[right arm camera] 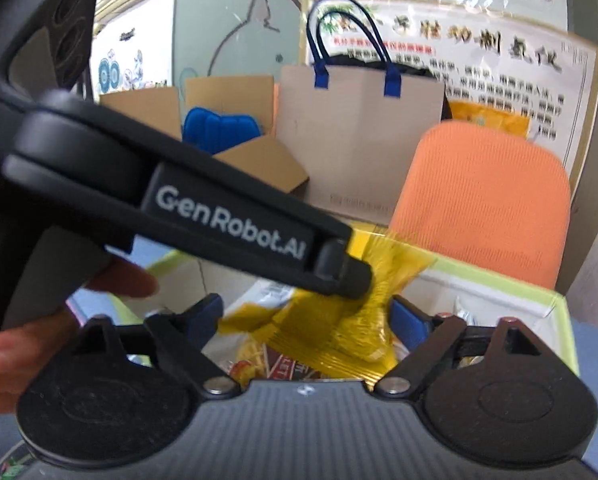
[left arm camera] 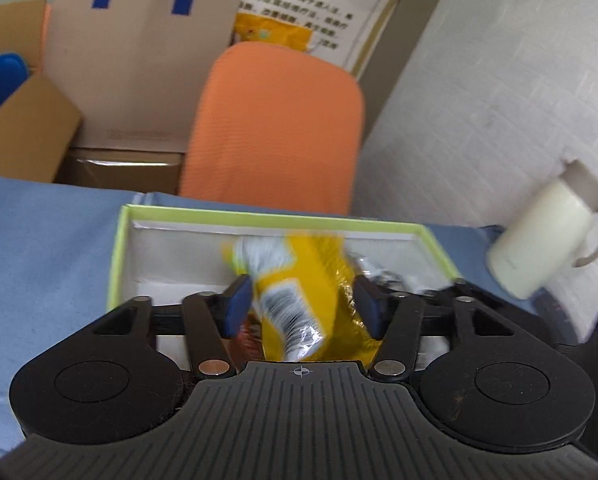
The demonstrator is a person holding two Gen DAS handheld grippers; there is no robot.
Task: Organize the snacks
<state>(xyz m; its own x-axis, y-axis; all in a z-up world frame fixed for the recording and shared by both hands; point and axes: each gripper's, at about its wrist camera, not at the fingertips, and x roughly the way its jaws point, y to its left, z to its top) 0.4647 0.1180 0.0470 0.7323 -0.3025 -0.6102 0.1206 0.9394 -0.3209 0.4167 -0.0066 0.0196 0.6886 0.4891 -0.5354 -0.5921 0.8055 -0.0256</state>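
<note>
Two grippers crowd over the green-rimmed box (left arm camera: 117, 248), and your left gripper (left arm camera: 301, 304) has its blue pads pressed against either side of a yellow snack packet (left arm camera: 299, 280), which hangs down into the box's white interior with its barcode face toward the camera. From the right wrist view that same left gripper (right arm camera: 343, 276) reaches across the frame as a black arm marked GenRobot.AI, its tip biting the crinkled top of the packet (right arm camera: 339, 320) above the box (right arm camera: 499, 280). Your right gripper (right arm camera: 305, 320) sits with its jaws apart on either side of the packet; whether its pads touch the wrapper you cannot tell. Other wrapped snacks (right arm camera: 275, 368) lie in the box beneath the packet. Beyond the box stands an orange chair back (left arm camera: 275, 128), and to the right of the box a cream lidded mug (left arm camera: 547, 232) rests on the blue tablecloth (left arm camera: 39, 248). Behind the chair are a brown paper bag (left arm camera: 139, 68) with blue handles and open cardboard cartons (left arm camera: 27, 136).
</note>
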